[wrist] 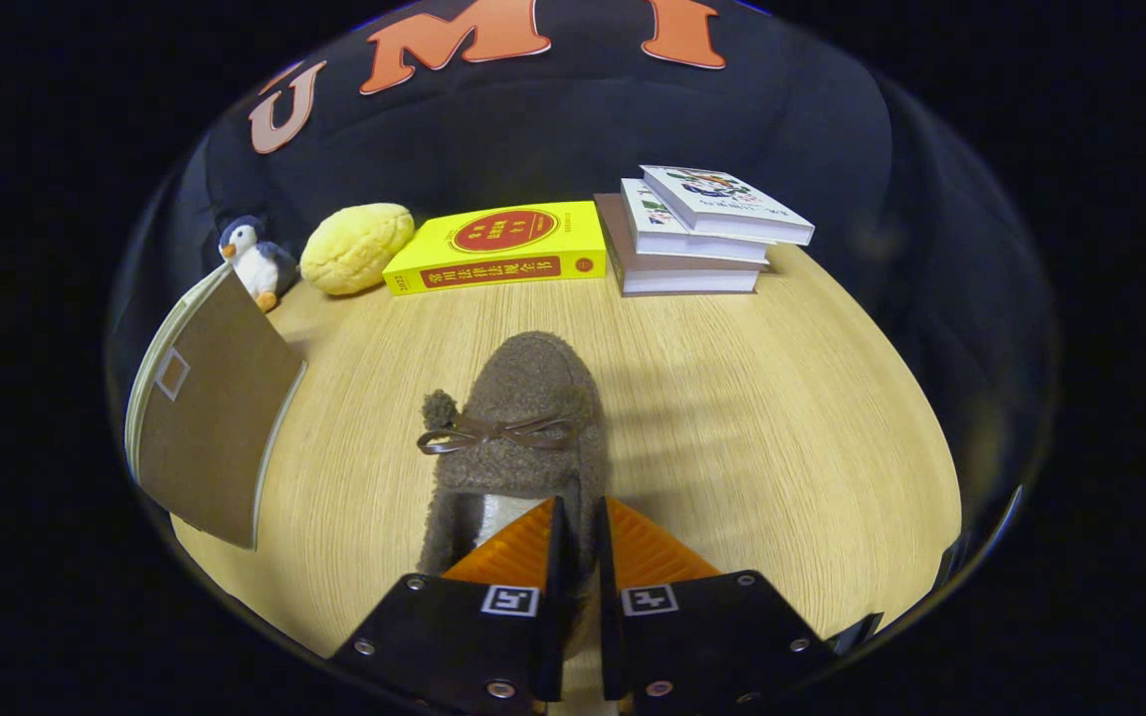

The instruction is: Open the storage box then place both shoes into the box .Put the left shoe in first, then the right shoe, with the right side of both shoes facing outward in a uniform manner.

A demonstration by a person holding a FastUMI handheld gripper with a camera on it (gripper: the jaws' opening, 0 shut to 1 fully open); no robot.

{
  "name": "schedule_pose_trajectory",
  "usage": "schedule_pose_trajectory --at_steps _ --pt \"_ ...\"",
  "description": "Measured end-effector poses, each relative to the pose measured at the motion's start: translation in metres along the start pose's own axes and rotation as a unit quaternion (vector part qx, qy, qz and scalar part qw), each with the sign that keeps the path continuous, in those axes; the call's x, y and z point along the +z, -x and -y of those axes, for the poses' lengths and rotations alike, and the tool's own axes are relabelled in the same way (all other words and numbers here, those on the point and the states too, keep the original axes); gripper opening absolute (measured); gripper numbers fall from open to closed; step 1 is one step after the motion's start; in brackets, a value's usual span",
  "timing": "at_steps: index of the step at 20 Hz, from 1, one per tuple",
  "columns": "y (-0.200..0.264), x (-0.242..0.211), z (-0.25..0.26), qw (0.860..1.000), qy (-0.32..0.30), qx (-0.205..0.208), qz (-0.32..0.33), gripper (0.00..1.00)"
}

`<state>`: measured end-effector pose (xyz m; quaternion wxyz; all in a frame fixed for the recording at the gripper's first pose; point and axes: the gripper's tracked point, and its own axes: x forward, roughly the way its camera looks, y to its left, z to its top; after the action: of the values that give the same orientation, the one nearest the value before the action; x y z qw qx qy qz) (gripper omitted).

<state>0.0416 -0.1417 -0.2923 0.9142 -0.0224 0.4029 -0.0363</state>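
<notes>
Hand-held gripper (573,542) pinches the heel rim of the fuzzy brown shoe (518,428), toe pointing toward the yellow book (498,249) on the surface (782,418). Best to keep that pinch firm and the shoe level while carrying it.

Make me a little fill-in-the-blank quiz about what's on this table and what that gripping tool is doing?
1. The gripper is shut on the side wall of a fuzzy brown ____.
2. The bow on the shoe is made of thin ____ cord.
3. The penguin toy stands beside a ____ bun-shaped plush.
4. The yellow book lies on the wooden ____.

Missing words: shoe; brown; yellow; table.
</notes>
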Motion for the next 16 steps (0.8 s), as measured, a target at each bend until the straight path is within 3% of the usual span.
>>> schedule_pose_trajectory --at_steps 1,4,10,16 --pt "-0.001 0.000 0.000 1.000 -0.003 0.002 -0.002 0.05" --pt "0.004 0.003 0.002 1.000 -0.018 0.001 0.001 0.01" --pt "0.042 0.037 -0.012 0.998 -0.047 -0.006 0.038 0.01" --pt "0.094 0.076 -0.060 0.993 -0.077 -0.019 0.087 0.01"
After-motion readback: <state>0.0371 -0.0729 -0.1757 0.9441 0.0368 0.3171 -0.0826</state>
